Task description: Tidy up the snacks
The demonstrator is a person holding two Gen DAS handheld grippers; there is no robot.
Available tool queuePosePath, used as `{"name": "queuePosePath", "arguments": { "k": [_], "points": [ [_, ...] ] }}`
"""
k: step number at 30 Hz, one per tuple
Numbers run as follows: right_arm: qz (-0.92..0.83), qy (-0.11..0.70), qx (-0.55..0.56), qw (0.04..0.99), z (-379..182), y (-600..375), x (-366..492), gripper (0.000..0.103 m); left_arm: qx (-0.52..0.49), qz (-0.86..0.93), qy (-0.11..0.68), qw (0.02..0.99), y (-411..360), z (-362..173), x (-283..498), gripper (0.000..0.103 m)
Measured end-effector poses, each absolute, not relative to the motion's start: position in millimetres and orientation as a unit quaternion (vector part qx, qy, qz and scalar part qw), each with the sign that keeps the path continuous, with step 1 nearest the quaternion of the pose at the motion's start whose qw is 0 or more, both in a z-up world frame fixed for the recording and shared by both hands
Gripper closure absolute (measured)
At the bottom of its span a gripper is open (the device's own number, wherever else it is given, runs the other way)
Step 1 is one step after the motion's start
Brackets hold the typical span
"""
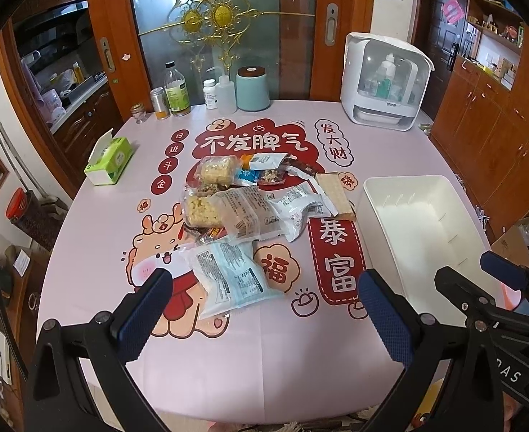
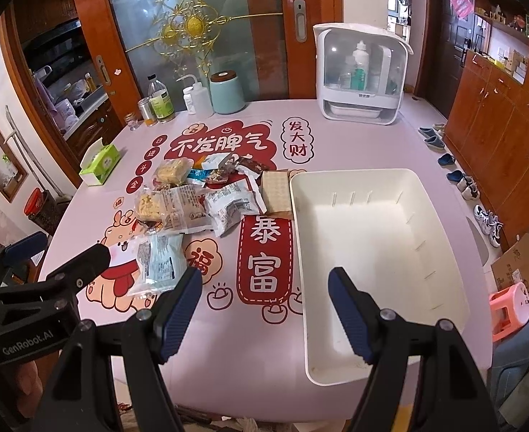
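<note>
A pile of wrapped snacks [image 1: 242, 198] lies in the middle of the pink table; it also shows in the right wrist view [image 2: 192, 201]. A light blue packet [image 1: 228, 277] lies nearest, also seen in the right wrist view [image 2: 158, 264]. An empty white bin [image 2: 372, 244] stands to the right of the pile, and its near wall shows in the left wrist view [image 1: 408, 223]. My left gripper [image 1: 264, 298] is open and empty, just short of the blue packet. My right gripper [image 2: 264, 298] is open and empty, above the table beside the bin's near left edge.
A green tissue box [image 1: 111, 160] sits at the left. Bottles and a teal jar [image 1: 251, 90] line the back edge. A white sterilizer cabinet [image 1: 383, 82] stands at the back right. Wooden cupboards and shoes [image 2: 458, 180] are to the right, a pink stool [image 2: 509, 309] near.
</note>
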State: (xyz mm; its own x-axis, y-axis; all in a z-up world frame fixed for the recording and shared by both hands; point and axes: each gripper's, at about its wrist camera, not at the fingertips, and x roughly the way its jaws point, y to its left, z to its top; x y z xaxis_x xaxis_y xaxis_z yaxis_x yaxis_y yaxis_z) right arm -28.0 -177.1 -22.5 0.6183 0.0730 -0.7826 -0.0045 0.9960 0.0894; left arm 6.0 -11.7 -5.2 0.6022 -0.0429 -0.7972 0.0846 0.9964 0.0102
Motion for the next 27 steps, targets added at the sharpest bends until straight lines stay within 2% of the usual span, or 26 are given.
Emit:
{"name": "queuePosePath", "arguments": {
  "k": [27],
  "points": [
    [0.030, 0.442, 0.034, 0.896, -28.3, -173.7, -36.0, 0.030, 0.019, -0.034, 0.446, 0.894, -2.4, -27.0, -12.2, 0.001]
  ]
}}
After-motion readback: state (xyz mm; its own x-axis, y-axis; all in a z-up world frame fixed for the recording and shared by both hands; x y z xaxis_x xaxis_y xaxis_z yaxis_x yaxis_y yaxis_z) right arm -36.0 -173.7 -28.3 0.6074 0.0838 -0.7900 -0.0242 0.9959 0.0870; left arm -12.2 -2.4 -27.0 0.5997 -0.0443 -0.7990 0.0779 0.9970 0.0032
